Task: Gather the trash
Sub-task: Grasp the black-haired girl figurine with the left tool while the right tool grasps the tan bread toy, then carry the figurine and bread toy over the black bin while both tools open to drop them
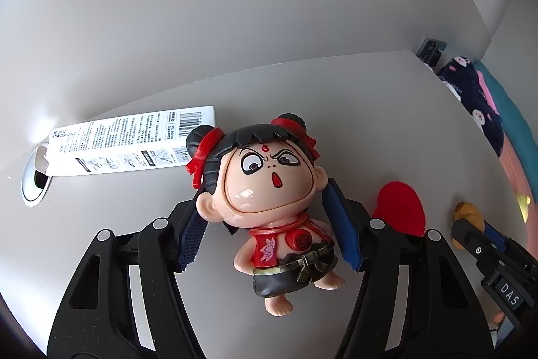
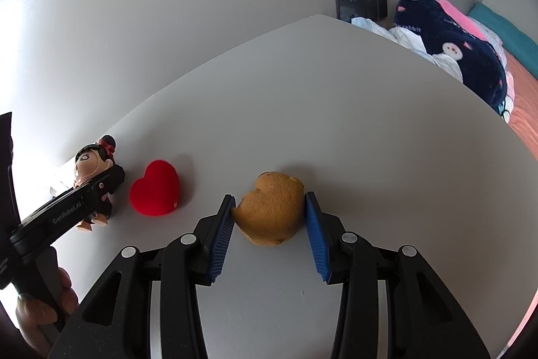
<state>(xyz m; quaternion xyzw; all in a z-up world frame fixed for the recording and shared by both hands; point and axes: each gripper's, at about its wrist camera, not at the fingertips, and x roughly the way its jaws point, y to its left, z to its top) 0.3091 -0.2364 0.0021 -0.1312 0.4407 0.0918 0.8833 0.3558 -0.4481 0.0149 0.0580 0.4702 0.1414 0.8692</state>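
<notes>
A glossy doll figurine (image 1: pixel 269 184) with black hair buns and red ribbons lies on its back on the white desk (image 1: pixel 353 110). My left gripper (image 1: pixel 265 187) straddles it, with a blue pad pressed against each side of its head and body. In the right wrist view the doll (image 2: pixel 88 164) lies at the left under the left gripper (image 2: pixel 101 187). A tan fuzzy plush toy (image 2: pixel 270 207) sits on the desk with my right gripper (image 2: pixel 269 195) shut on it, both blue pads touching its sides. The right gripper (image 1: pixel 470 227) and the plush (image 1: pixel 465 211) also show at the left wrist view's right edge.
A red heart-shaped cushion (image 2: pixel 155 187) lies between the doll and the plush. A white printed carton (image 1: pixel 127 140) lies by the wall, partly over a round cable hole (image 1: pixel 33 180). Past the desk's right edge is a bed with dark patterned bedding (image 2: pixel 464 49). A hand (image 2: pixel 43 308) holds the left gripper.
</notes>
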